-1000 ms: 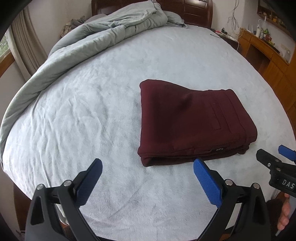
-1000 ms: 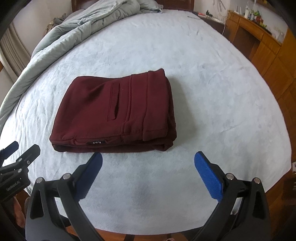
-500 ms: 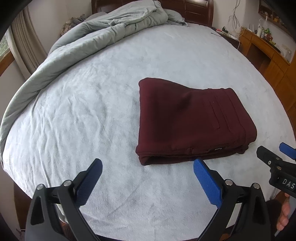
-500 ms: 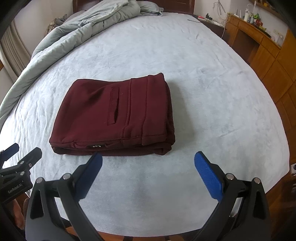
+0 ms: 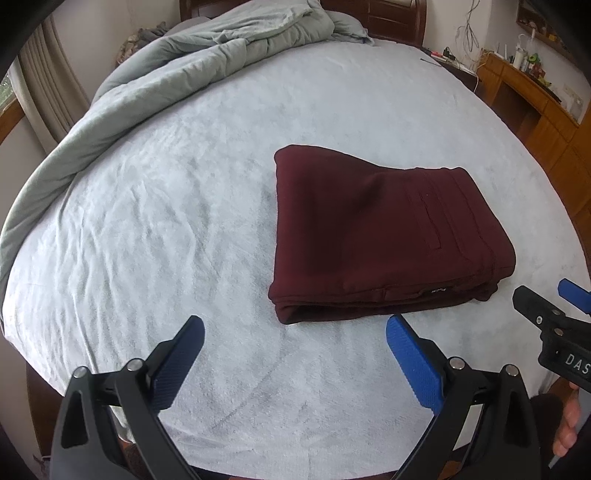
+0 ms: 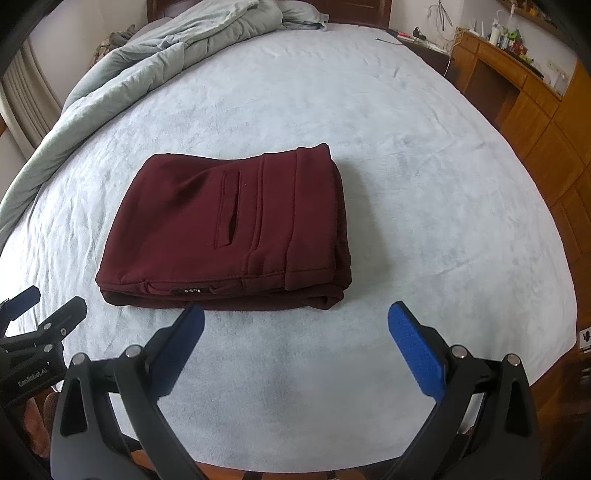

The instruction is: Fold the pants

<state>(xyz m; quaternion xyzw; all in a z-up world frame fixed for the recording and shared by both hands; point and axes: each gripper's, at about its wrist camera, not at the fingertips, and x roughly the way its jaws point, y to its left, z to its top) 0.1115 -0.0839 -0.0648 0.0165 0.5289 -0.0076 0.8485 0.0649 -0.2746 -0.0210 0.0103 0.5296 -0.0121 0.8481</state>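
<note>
The maroon pants point(image 5: 376, 229) lie folded into a compact rectangle on the light blue bed sheet point(image 5: 166, 206), back pocket up. In the right wrist view the pants point(image 6: 229, 229) lie just beyond my fingers. My left gripper point(image 5: 295, 354) is open and empty, held near the bed's front edge, left of the stack. My right gripper point(image 6: 295, 343) is open and empty, in front of the stack's right half. Each gripper shows at the edge of the other's view: the right one in the left wrist view point(image 5: 554, 325), the left one in the right wrist view point(image 6: 40, 332).
A grey duvet point(image 5: 177, 74) is bunched along the bed's far left side up to the dark wooden headboard point(image 5: 391, 14). Wooden cabinets point(image 6: 535, 122) with small items on top stand to the right of the bed.
Both grippers have drawn back slightly from the folded pants and stayed open. The pants have not moved.
</note>
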